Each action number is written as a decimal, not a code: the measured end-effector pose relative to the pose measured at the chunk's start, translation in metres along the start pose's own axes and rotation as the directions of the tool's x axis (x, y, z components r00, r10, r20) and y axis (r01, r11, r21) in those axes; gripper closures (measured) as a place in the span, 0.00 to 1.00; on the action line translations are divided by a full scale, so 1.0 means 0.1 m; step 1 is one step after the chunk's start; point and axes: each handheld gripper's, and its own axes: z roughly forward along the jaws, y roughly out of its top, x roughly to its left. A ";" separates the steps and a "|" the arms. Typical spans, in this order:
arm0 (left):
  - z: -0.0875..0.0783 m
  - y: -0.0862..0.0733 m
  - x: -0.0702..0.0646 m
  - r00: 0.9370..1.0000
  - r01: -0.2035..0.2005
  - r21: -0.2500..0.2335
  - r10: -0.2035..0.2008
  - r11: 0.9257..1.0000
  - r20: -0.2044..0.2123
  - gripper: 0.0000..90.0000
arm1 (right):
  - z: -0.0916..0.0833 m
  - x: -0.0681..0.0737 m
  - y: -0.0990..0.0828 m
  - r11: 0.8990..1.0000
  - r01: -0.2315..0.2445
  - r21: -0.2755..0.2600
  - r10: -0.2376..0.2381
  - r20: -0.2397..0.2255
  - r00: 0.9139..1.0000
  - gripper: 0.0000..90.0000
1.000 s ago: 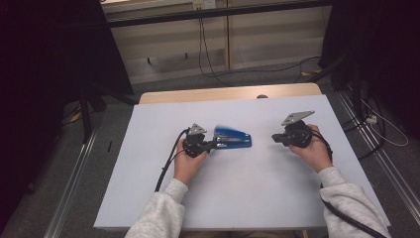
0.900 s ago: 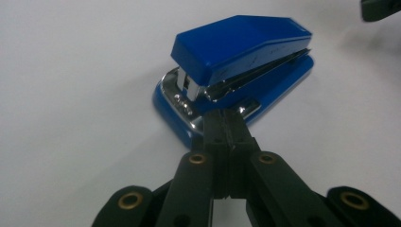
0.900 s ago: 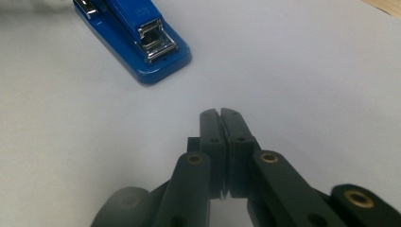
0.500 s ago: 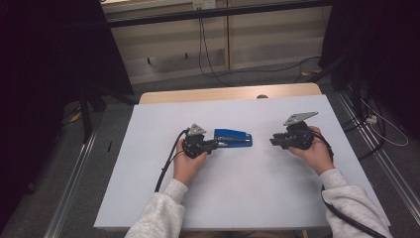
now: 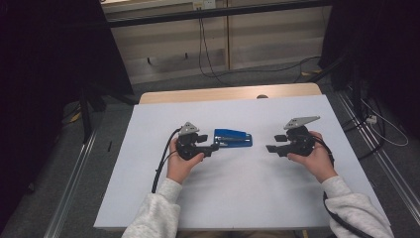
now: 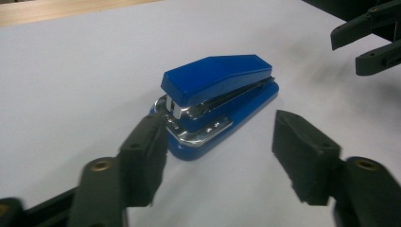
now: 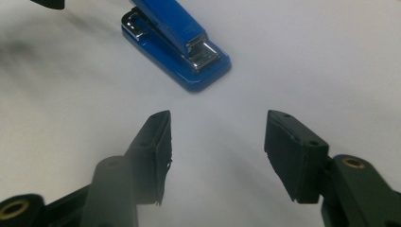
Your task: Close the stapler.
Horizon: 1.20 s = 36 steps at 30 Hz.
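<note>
A blue stapler (image 5: 233, 138) with a chrome hinge lies flat on the white tabletop (image 5: 237, 198). My left gripper (image 5: 214, 147) points at its left end. In the left gripper view the stapler (image 6: 217, 101) lies just ahead of the left gripper (image 6: 220, 142). Those jaws have just been opening and stand open; one pad (image 6: 146, 151) is close beside the hinge end and nothing is pressed. My right gripper (image 5: 271, 145) is a short way right of the stapler, pointing at it. In its own view the right gripper (image 7: 218, 132) has just been opening too, with bare table between its pads and the stapler (image 7: 177, 40) farther ahead.
A strip of wooden table (image 5: 228, 93) shows behind the white sheet. Black cables (image 5: 163, 163) trail from the grippers toward the person. Metal rails (image 5: 74, 193) and floor cables flank the table. The other gripper's jaws (image 6: 366, 40) show at the top right of the left gripper view.
Both grippers' jaws have gone from shut to open. The hands have barely shifted and the stapler lies where it was.
</note>
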 end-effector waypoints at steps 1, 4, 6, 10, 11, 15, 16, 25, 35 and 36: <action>-0.01 0.00 -0.01 1.000 0.005 -0.002 -0.005 1.000 0.001 0.34 | -0.02 0.02 -0.01 1.000 0.001 -0.001 -0.001 0.004 1.000 0.43; -0.06 -0.01 -0.01 1.000 0.005 -0.005 -0.005 1.000 0.008 0.28 | -0.06 0.05 -0.03 1.000 0.005 -0.001 -0.005 0.003 1.000 0.40; -0.11 -0.02 -0.01 1.000 -0.004 -0.010 0.005 1.000 0.012 0.23 | -0.10 0.07 -0.06 1.000 -0.004 -0.008 0.004 0.004 1.000 0.38; -0.20 -0.03 -0.03 1.000 -0.013 -0.016 0.014 1.000 0.017 0.19 | -0.15 0.11 -0.10 1.000 0.002 -0.005 -0.002 0.014 1.000 0.34; -0.23 -0.04 -0.03 1.000 -0.013 -0.018 0.013 1.000 0.022 0.18 | -0.15 0.12 -0.11 1.000 0.003 -0.005 -0.003 0.017 1.000 0.33; -0.32 -0.06 -0.02 1.000 -0.013 -0.023 0.014 1.000 0.015 0.15 | -0.22 0.17 -0.11 1.000 0.013 -0.015 -0.013 0.024 1.000 0.30; -0.34 -0.07 -0.02 1.000 -0.012 -0.025 0.012 1.000 0.013 0.15 | -0.23 0.18 -0.11 1.000 0.011 -0.020 -0.010 0.022 1.000 0.29; -0.53 -0.11 0.01 1.000 -0.014 -0.060 0.015 0.998 0.002 0.12 | -0.27 0.32 -0.21 1.000 0.029 0.006 -0.029 0.000 1.000 0.24; -0.71 -0.20 0.02 0.999 -0.029 -0.065 0.028 0.997 -0.017 0.10 | -0.33 0.42 -0.29 1.000 0.027 0.015 -0.026 -0.016 1.000 0.21; -0.73 -0.21 0.03 1.000 -0.026 -0.062 0.025 0.998 -0.018 0.10 | -0.35 0.42 -0.30 1.000 0.025 0.017 -0.024 -0.014 1.000 0.20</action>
